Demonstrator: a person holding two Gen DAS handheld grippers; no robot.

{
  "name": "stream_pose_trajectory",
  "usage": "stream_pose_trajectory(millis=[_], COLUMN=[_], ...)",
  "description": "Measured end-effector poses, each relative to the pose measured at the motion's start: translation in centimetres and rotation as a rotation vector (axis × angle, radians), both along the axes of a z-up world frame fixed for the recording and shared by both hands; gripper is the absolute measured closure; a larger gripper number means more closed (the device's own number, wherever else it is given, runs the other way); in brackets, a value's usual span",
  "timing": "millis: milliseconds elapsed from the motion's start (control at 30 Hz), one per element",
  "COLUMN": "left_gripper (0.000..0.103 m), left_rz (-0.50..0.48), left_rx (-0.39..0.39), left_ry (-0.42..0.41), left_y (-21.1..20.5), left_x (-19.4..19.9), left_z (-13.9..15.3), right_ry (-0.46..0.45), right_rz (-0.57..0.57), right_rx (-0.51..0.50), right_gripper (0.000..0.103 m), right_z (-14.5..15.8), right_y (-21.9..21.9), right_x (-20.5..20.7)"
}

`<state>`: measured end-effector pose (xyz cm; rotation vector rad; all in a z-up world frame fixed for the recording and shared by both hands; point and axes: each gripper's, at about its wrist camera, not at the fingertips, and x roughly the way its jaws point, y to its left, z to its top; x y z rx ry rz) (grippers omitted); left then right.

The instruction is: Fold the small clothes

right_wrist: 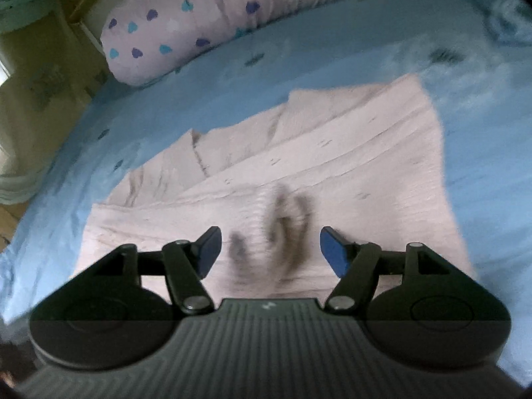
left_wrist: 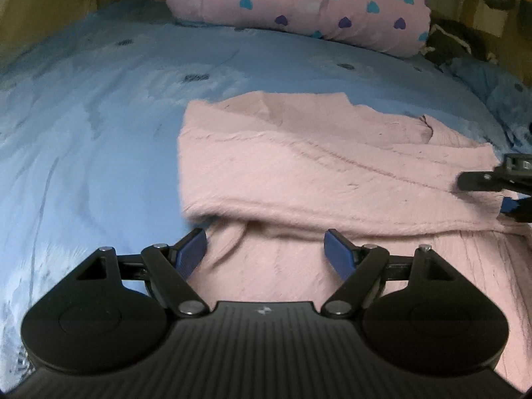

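While the pink top (left_wrist: 332,173) lies flat-ish on the bed (left_wrist: 83,133), mid-right in the left view, you've got at least one fold in: a layer doubled over w/ its edge running across just ahead of your left gripper (left_wrist: 266,249). Looks partway done, I'd say; far edge is stepped and uneven, so more folds + tidying left. Both grippers have jaws apart, nothing pinched. Left gripper hangs over the near hem. Right gripper (right_wrist: 269,249) sits over the cloth's middle; dark blurry smudges between its jaws, can't tell what they are. Surface: blue sheet, soft, wrinkled, dark flecks. Heart-print pillow (left_wrist: 299,3) at the far end, wood frame behind.
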<state>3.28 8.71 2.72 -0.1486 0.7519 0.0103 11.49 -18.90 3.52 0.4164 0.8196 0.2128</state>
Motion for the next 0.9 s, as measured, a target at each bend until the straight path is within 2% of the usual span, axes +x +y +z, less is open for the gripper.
stream_pose_trajectory(millis=[33,67,100,200,333,533,667,767,900], left_gripper=[0.021,0.021,0.021,0.021,0.021,0.021,0.021,0.021,0.021], left_rz=[0.012,0.028,0.045,0.083,0.086,0.077,0.138,0.166,0.169], left_rx=[-0.010,-0.017,-0.020,-0.051,-0.129,-0.111,-0.078,-0.081,-0.051], left_ry=[0.000,0.000,0.001,0.013,-0.015,-0.045,-0.052,-0.045,-0.045], left_y=[0.6,1.2,1.6,2.8,3.1,1.3,1.5,2.0,1.8], left_x=[-0.3,-0.5,-0.6,-0.5,-0.3,0.8,1.2,1.5,1.6], left_z=[-0.1,-0.2,-0.4,-0.6,-0.2,-0.4,-0.9,-1.2,-1.3], right_ry=[0.008,0.013,0.020,0.039,-0.041,-0.151,-0.239,-0.304,-0.311], right_rz=[0.010,0.017,0.016,0.028,0.052,0.093,0.107,0.075,-0.019], right_rx=[0.016,0.022,0.015,0.065,0.094,0.143,0.136,0.130,0.111], right_gripper=[0.037,0.054,0.078,0.082,0.083,0.083,0.083,0.083,0.083], right_z=[-0.2,-0.2,-0.1,1.1,5.5,12.5,16.4,18.0,16.9], right_y=[0.4,0.7,1.2,1.8,3.0,4.9,4.9,2.9,-1.5], right_x=[0.4,0.7,1.0,1.6,1.7,2.0,1.2,0.0,-1.6])
